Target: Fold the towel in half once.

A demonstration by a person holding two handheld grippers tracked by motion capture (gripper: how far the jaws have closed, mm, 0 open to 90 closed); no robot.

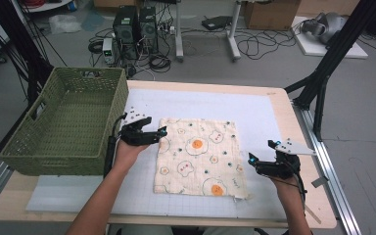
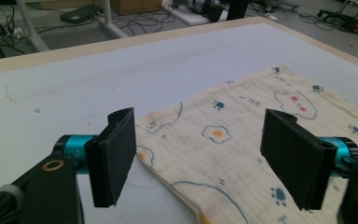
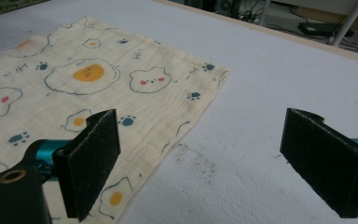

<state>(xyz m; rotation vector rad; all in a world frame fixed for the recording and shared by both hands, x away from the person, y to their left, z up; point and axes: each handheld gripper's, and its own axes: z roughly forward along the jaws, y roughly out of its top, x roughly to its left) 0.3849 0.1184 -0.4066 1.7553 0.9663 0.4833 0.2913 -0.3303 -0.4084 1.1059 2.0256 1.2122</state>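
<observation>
The printed cloth (image 1: 199, 157) lies flat mid-frame on the tabletop (image 1: 254, 105). Left claw (image 1: 162, 135) gapes over its left edge, right claw (image 1: 250, 159) wide beside its right edge; both empty, poised to pinch opposite sides.

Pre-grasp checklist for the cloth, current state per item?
1. Cloth lies flat and spread on the table: ok.
2. Left gripper at the cloth's left edge, open, nothing between its fingers: ok.
3. Right gripper open beside the cloth's right edge: ok.
4. Right fingers astride the edge: ok; one stands over cloth, the other over bare table.
5. Basket empty: ok.
6. Fingers touching the cloth: cannot tell.
</observation>
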